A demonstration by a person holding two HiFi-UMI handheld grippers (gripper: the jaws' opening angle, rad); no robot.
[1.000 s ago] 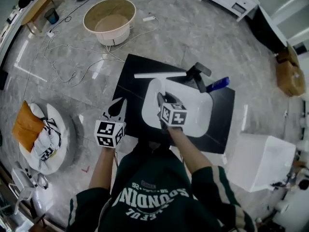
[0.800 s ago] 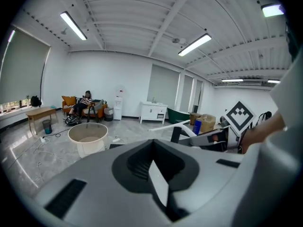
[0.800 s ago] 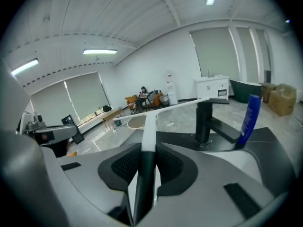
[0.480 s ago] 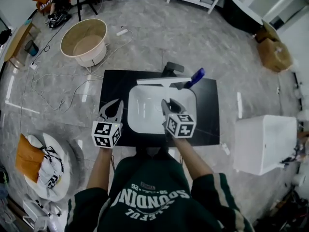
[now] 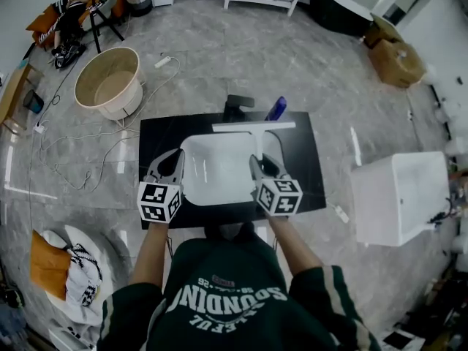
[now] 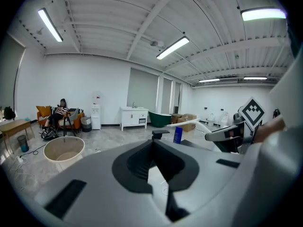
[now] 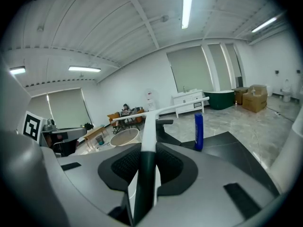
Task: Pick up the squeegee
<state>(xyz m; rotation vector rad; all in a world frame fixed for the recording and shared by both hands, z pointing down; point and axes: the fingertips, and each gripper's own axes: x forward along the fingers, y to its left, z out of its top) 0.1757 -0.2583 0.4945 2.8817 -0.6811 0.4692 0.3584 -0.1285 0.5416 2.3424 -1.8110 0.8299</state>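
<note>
The squeegee has a long white blade (image 5: pixel 254 126) and a dark handle that runs back into my right gripper (image 5: pixel 265 168), which is shut on it. It hangs over the far half of a white basin (image 5: pixel 212 168). In the right gripper view the handle (image 7: pixel 148 141) stands between the two pads of my right gripper (image 7: pixel 148 148), with the blade (image 7: pixel 161 109) crosswise beyond. My left gripper (image 5: pixel 170 168) hovers at the basin's left rim; in its own view the left gripper (image 6: pixel 154 143) has its tips together, with nothing between them. That view also catches the blade (image 6: pixel 187 123).
The basin sits in a black counter (image 5: pixel 157 134) with a black faucet (image 5: pixel 238 104) and a blue bottle (image 5: pixel 276 108) at its far edge. A round tub (image 5: pixel 110 82) stands far left, a white box (image 5: pixel 398 196) to the right. A person (image 5: pixel 69 6) sits far off.
Both grippers have shifted and risen over the basin. The squeegee has moved with the right gripper, still held. My head's view has swung, so the counter now lies square in front.
</note>
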